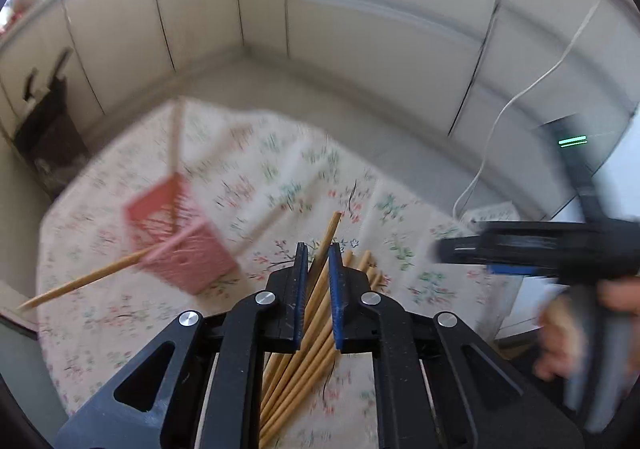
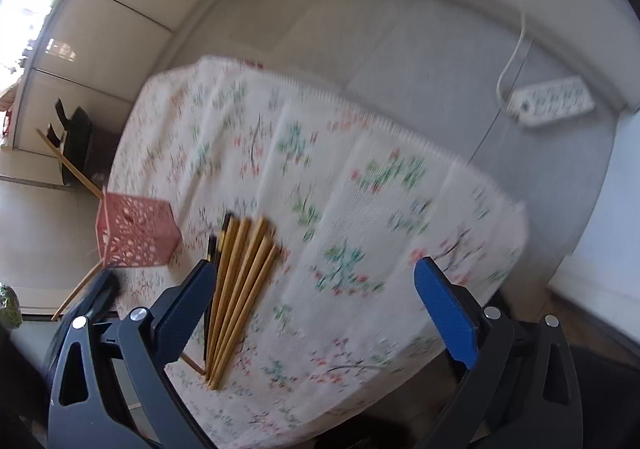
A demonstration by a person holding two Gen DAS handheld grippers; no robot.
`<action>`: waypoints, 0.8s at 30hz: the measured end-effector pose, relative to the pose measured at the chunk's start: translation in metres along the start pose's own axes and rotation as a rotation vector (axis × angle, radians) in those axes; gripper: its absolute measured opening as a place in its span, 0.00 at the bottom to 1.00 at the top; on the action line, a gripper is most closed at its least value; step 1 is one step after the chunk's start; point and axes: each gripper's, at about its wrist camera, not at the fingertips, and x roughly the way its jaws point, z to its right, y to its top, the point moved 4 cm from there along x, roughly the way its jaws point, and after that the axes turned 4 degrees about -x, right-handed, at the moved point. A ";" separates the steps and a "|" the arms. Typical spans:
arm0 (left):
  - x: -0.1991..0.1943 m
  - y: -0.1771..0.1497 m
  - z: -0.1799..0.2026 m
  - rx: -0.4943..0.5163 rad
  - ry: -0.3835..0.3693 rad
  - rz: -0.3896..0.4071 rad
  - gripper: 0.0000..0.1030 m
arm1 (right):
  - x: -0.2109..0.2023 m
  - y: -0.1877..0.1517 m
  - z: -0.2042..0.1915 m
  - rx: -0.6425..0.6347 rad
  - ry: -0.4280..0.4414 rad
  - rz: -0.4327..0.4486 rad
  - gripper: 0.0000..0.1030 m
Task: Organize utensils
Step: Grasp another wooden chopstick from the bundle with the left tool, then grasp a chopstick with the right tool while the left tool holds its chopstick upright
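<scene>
A pink perforated holder (image 1: pixel 182 237) lies on its side on the floral tablecloth (image 1: pixel 120 309), with chopsticks (image 1: pixel 80 281) poking out of it. It also shows in the right wrist view (image 2: pixel 136 235). A bundle of several wooden chopsticks (image 2: pixel 240 281) lies on the cloth. My left gripper (image 1: pixel 318 253) is shut on one chopstick (image 1: pixel 330 229) above the bundle (image 1: pixel 304 365). My right gripper (image 2: pixel 316 273) is open and empty over the cloth, right of the bundle; it appears blurred in the left wrist view (image 1: pixel 520 249).
A white power strip (image 2: pixel 550 101) with a cable lies on the grey floor beyond the table. A dark object (image 1: pixel 48 125) stands at the far left by the wall. The table's edge (image 2: pixel 516 233) curves at the right.
</scene>
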 end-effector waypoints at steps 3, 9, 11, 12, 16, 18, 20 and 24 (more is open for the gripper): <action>-0.046 -0.015 0.003 -0.010 -0.011 0.100 0.09 | 0.021 -0.008 -0.013 -0.004 0.016 -0.085 0.62; -0.106 -0.037 0.000 -0.066 -0.047 0.247 0.05 | 0.046 -0.018 -0.030 0.003 -0.016 -0.147 0.32; -0.118 -0.040 -0.003 -0.085 -0.069 0.282 0.04 | 0.053 -0.018 -0.032 0.016 -0.041 -0.145 0.27; -0.123 -0.040 -0.003 -0.084 -0.063 0.300 0.04 | 0.056 -0.018 -0.033 0.024 -0.043 -0.148 0.25; -0.143 -0.041 -0.008 -0.100 -0.088 0.353 0.04 | 0.065 -0.015 -0.033 0.074 -0.036 -0.160 0.15; -0.149 -0.042 -0.010 -0.105 -0.086 0.367 0.04 | 0.065 -0.015 -0.035 0.081 -0.025 -0.158 0.14; -0.155 -0.044 -0.013 -0.112 -0.091 0.375 0.04 | 0.065 -0.014 -0.038 0.090 -0.011 -0.147 0.14; -0.162 -0.044 -0.016 -0.119 -0.096 0.394 0.04 | 0.071 -0.014 -0.037 0.128 -0.014 -0.159 0.14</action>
